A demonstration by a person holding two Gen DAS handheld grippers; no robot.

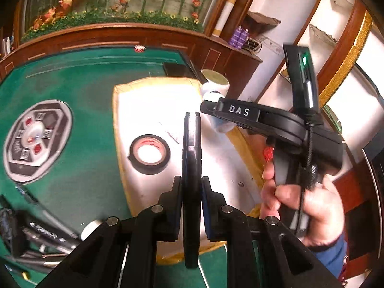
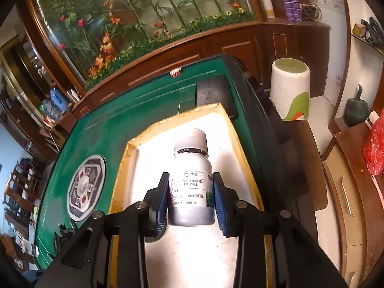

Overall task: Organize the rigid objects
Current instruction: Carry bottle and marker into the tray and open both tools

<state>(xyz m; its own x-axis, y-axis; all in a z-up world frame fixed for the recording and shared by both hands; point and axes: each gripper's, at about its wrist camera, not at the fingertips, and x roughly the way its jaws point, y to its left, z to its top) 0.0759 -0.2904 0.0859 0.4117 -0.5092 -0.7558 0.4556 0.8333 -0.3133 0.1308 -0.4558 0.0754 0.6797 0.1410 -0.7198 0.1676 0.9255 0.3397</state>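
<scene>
My left gripper [image 1: 191, 187] is shut on a thin black marker pen [image 1: 191, 141] that sticks forward over a white foam tray [image 1: 153, 96] with yellow-taped rims. A roll of black tape [image 1: 149, 154] lies flat in that tray. To the right in the left wrist view, a hand [image 1: 304, 199] holds the right gripper [image 1: 216, 106], which grips a white bottle [image 1: 222, 127], mostly hidden. In the right wrist view my right gripper [image 2: 190, 192] is shut on the white labelled pill bottle [image 2: 190, 177] with a grey cap, held above the same tray [image 2: 230, 124].
The tray rests on a green mahjong table [image 1: 79, 84] with a round central control panel [image 1: 36, 139]. Several pens and tools [image 1: 43, 240] lie at the table's near left. A white stool [image 2: 290, 88] stands beyond the table's right side, by wooden cabinets.
</scene>
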